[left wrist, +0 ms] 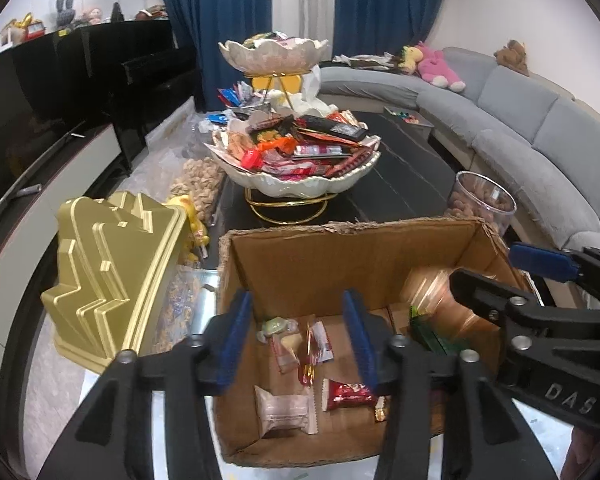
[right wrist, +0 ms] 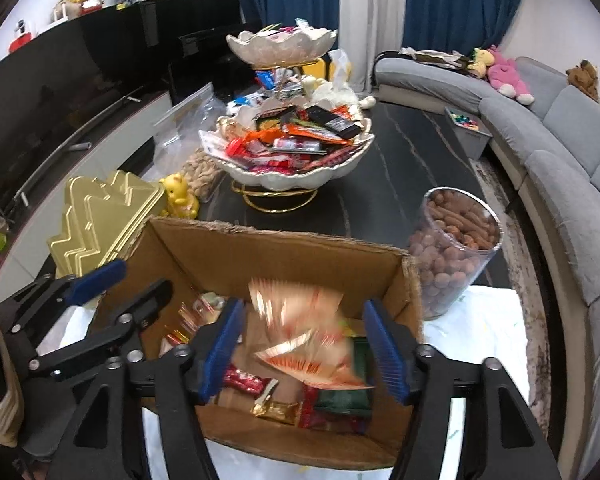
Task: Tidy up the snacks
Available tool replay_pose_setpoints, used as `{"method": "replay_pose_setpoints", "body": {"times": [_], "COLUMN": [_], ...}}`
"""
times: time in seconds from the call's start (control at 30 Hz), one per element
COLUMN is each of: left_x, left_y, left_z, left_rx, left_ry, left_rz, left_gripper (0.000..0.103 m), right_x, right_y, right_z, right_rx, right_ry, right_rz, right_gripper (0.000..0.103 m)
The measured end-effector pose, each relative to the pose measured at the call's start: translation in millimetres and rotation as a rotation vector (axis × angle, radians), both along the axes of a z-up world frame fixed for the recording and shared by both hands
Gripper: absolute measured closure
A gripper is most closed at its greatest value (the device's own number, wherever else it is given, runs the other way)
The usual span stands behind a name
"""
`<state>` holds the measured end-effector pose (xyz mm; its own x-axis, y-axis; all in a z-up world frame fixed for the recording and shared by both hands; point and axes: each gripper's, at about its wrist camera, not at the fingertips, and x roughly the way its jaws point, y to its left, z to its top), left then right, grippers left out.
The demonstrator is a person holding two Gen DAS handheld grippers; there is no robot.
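An open cardboard box (left wrist: 340,256) (right wrist: 276,252) holds several wrapped snacks. My left gripper (left wrist: 298,340) is open and empty over the box's left half, above a pink packet (left wrist: 284,408) and a red packet (left wrist: 346,394). My right gripper (right wrist: 304,344) is open over the box's right side; it also shows in the left wrist view (left wrist: 512,268). An orange-and-white packet (right wrist: 304,336) (left wrist: 436,296), motion-blurred, is loose between its spread fingers, apparently falling into the box. A tiered shell-shaped stand (left wrist: 296,184) (right wrist: 288,172) piled with snacks stands behind the box.
A gold stepped lid (left wrist: 108,276) (right wrist: 100,220) leans left of the box. A clear jar of nuts (right wrist: 456,252) (left wrist: 484,200) stands at its right. A bag of peanuts (left wrist: 200,184) and a yellow toy (right wrist: 178,196) lie behind. A grey sofa (left wrist: 540,132) curves along the right.
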<state>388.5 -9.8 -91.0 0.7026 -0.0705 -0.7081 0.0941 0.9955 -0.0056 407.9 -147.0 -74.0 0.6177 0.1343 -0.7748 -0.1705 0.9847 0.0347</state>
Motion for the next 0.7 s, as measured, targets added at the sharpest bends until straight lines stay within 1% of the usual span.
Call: {"method": "replay_pose_setpoints", "body": {"times": [0.07, 0.13, 0.27, 0.5, 0.57, 0.7], "left_x": [-1.3, -3.6, -8.1, -17.2, -21.2, -30.9], "left_y": [2.6, 3.9, 3.5, 5.5, 6.2, 8.7], "left_z": [1.5, 4.2, 10.7, 21.5, 25.3, 34.3], "left_rx": [-0.001, 0.005, 0.025, 0.035, 0.035, 0.03], "left_ry": [0.0, -0.009, -0.027, -0.045, -0.05, -0.056], "left_rz": [0.007, 0.014, 0.021, 0.037, 0.041, 0.051], "left_gripper": [0.042, 0.037, 0.026, 0.018, 0.016, 0.015], "right_x": [-1.3, -2.3, -6.1, -16.7, -21.0, -31.4], "right_y": [-4.2, -8.4, -12.5, -16.5, -17.2, -19.0], "right_z": [2.0, 3.8, 6.3, 15.3, 20.0, 31.1], "right_rx": [-0.004, -0.007, -0.016, -0.025, -0.027, -0.017], "right_ry": [-0.008, -0.012, -0.012, -0.027, -0.034, -0.049], "right_rz": [-0.019, -0.035, -0.052, -0.074, -0.08, -0.096], "right_gripper": [0.023, 0.02, 0.018, 0.012, 0.012, 0.012]}}
